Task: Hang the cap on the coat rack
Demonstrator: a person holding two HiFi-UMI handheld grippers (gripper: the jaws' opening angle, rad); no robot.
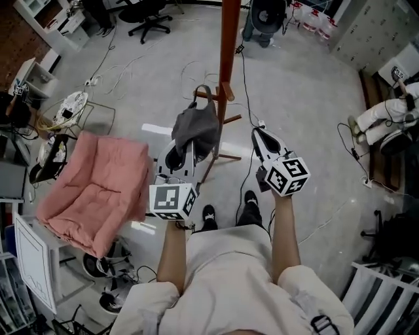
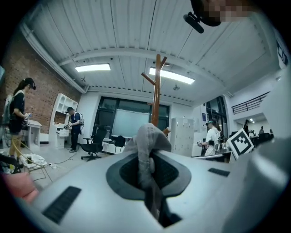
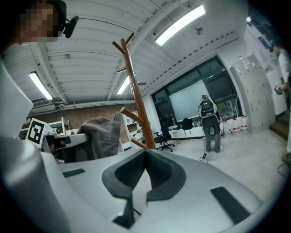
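Observation:
A grey cap (image 1: 196,127) hangs from my left gripper (image 1: 185,149), which is shut on a fold of its fabric. It is held up close beside the brown wooden coat rack (image 1: 228,46), level with the lower pegs (image 1: 216,96). In the left gripper view the pinched cap (image 2: 148,141) rises between the jaws of the left gripper (image 2: 149,159), with the coat rack (image 2: 157,91) straight behind it. My right gripper (image 1: 258,135) is held to the right of the pole, shut and with nothing in it. In the right gripper view the right gripper (image 3: 144,154) points toward the coat rack (image 3: 135,98), and the cap (image 3: 102,136) is to its left.
A pink cushioned chair (image 1: 91,186) stands at the left. Cables (image 1: 245,85) run across the floor around the rack's base. An office chair (image 1: 147,16) and a fan (image 1: 267,13) stand at the back. A person (image 1: 389,114) sits at the right edge.

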